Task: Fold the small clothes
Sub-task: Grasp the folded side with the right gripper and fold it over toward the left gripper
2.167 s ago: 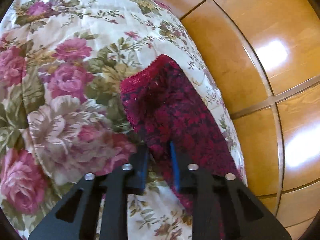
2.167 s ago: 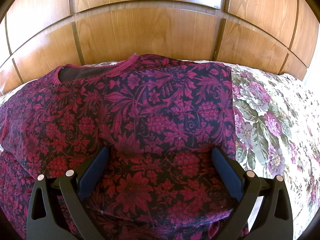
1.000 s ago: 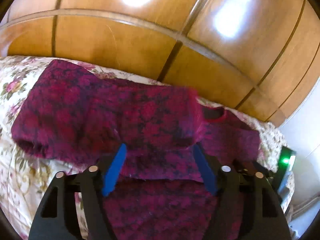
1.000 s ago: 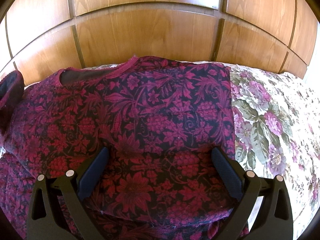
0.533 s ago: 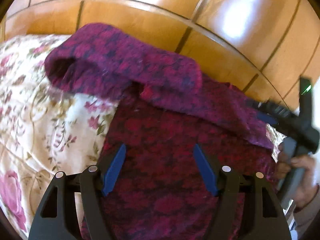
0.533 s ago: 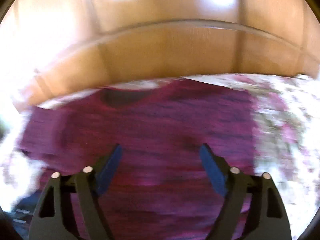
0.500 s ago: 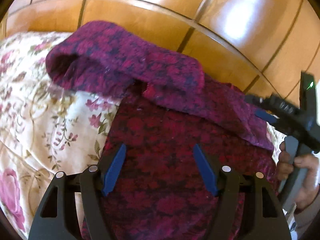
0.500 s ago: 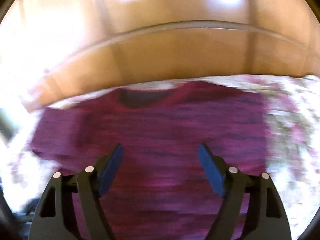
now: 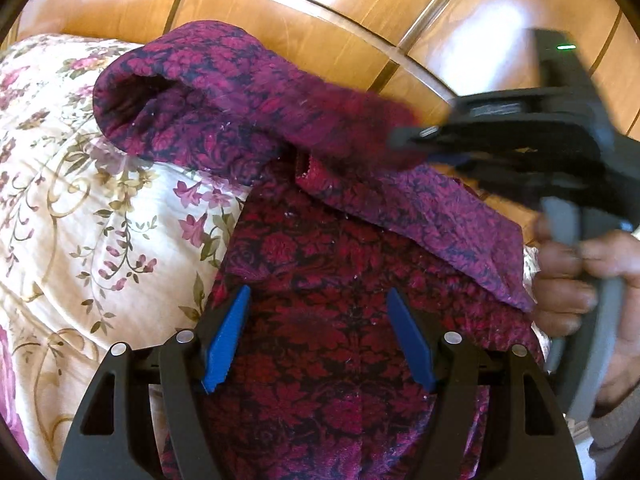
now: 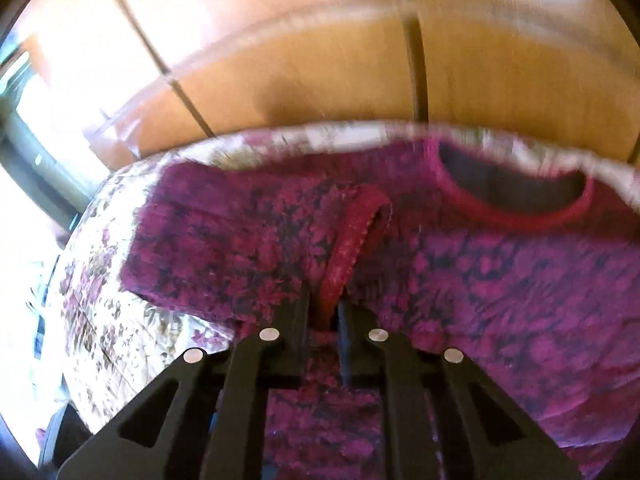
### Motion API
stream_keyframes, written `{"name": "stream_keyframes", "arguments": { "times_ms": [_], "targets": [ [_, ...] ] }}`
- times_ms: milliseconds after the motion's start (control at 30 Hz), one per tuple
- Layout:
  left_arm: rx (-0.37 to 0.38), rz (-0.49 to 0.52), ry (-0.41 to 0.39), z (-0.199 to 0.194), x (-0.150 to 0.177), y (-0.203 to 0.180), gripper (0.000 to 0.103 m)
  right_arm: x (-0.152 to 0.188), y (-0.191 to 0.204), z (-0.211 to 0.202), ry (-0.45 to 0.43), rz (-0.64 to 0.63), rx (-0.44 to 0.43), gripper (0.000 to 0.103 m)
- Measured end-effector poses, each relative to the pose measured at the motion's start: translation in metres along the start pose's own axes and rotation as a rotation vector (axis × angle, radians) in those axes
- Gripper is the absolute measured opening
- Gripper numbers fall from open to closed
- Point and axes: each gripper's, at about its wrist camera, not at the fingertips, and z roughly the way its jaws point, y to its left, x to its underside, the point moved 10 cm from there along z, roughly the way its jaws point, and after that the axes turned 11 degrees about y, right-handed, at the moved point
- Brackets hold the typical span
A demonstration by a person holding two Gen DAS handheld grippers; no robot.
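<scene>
A dark red floral knit sweater (image 9: 328,320) lies on a floral bedspread (image 9: 80,208). Its left sleeve (image 9: 208,92) is lifted and folded across the body. My left gripper (image 9: 320,332) is open and empty, its blue pads over the sweater's lower body. My right gripper (image 10: 325,312) is shut on the sleeve's red cuff (image 10: 356,240); it also shows in the left wrist view (image 9: 412,140), held by a hand. The neckline (image 10: 516,192) shows at the far edge in the right wrist view.
A glossy wooden panelled headboard (image 9: 320,8) rises directly behind the bed. The bedspread's left edge (image 10: 80,300) curves down toward a bright window area at the left of the right wrist view.
My left gripper let go of the sleeve and opened over the sweater body. My right gripper swung left, closed on the sleeve cuff and now holds it over the sweater.
</scene>
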Motion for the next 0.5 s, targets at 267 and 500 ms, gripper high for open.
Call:
{"name": "stream_keyframes", "arguments": {
  "times_ms": [267,500],
  "targets": [
    [-0.011,0.005,0.000,-0.004,0.001,0.002,0.069,0.005,-0.037,-0.097,-0.223,-0.005,0.101,0.009],
    [-0.026,0.012,0.003,-0.001,-0.001,-0.004,0.069,0.047,-0.134,-0.128,-0.248,0.167,0.207,0.009]
  ]
}}
